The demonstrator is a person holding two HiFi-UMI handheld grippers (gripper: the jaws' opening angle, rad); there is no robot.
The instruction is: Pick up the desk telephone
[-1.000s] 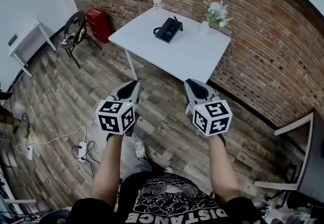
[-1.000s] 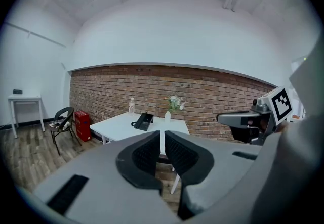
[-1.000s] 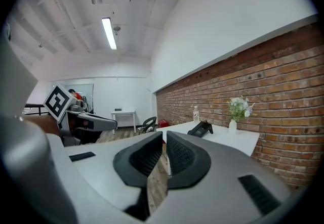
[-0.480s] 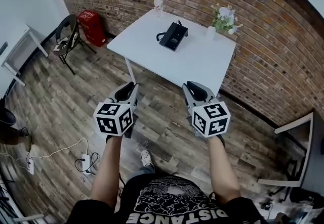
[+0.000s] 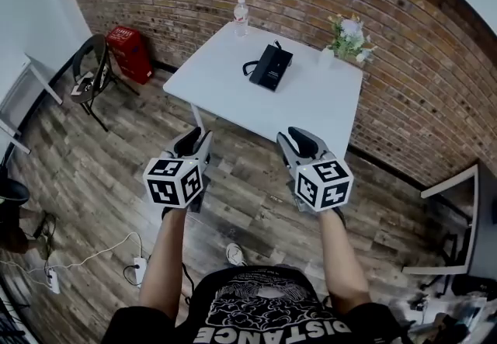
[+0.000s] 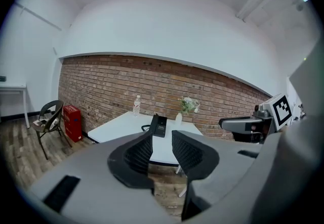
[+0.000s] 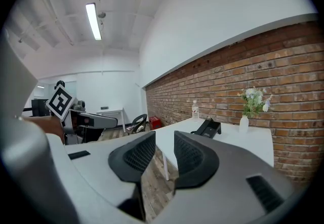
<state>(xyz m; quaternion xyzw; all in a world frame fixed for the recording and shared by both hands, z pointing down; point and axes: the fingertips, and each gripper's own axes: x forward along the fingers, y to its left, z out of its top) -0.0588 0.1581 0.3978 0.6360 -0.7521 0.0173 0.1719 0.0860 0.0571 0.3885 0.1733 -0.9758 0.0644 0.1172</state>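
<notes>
The black desk telephone (image 5: 271,67) lies on a white table (image 5: 225,74) by the brick wall, its cord curling off its left side. Both grippers are held side by side in front of the person, short of the table's near edge and well apart from the phone. My left gripper (image 5: 200,136) and my right gripper (image 5: 296,137) point toward the table. Their jaws have just been opening; a narrow gap shows, with nothing between them. The left gripper view shows the phone (image 6: 160,126) beyond my left gripper (image 6: 162,138). The right gripper view has the phone (image 7: 209,127) right of my right gripper (image 7: 164,139).
A water bottle (image 5: 241,16) stands at the table's far edge and a vase of flowers (image 5: 345,36) at its far right corner. A black chair (image 5: 89,74) and a red box (image 5: 129,51) stand left of the table. Cables and a power strip (image 5: 140,269) lie on the wooden floor.
The person has walked toward the table, so table and phone sit closer and lower in the head view. Both grippers' jaws have parted slightly.
</notes>
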